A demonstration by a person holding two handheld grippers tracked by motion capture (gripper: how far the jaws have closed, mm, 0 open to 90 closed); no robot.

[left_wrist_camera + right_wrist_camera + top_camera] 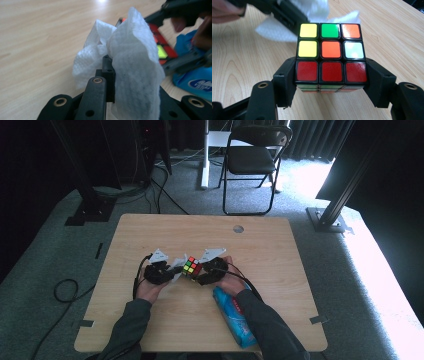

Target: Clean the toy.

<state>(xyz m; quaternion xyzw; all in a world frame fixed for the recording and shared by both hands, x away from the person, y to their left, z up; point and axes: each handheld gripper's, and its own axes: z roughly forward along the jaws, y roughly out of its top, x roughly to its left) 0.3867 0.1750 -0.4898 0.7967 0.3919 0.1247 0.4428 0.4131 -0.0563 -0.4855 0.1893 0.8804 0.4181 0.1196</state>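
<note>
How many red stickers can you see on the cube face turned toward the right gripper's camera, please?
3, side by side along the bottom row of the cube, between the right gripper's jaws. The other faces are mostly hidden.

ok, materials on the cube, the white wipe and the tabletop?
Colour-tiled puzzle cube: looks like hard black plastic with glossy tiles, which show glare. White crumpled wipe: paper tissue or nonwoven, going by its embossed dimpled texture and soft folds. Pale wooden table: wood-grain surface, matte to satin; could be laminate rather than solid wood.
</note>
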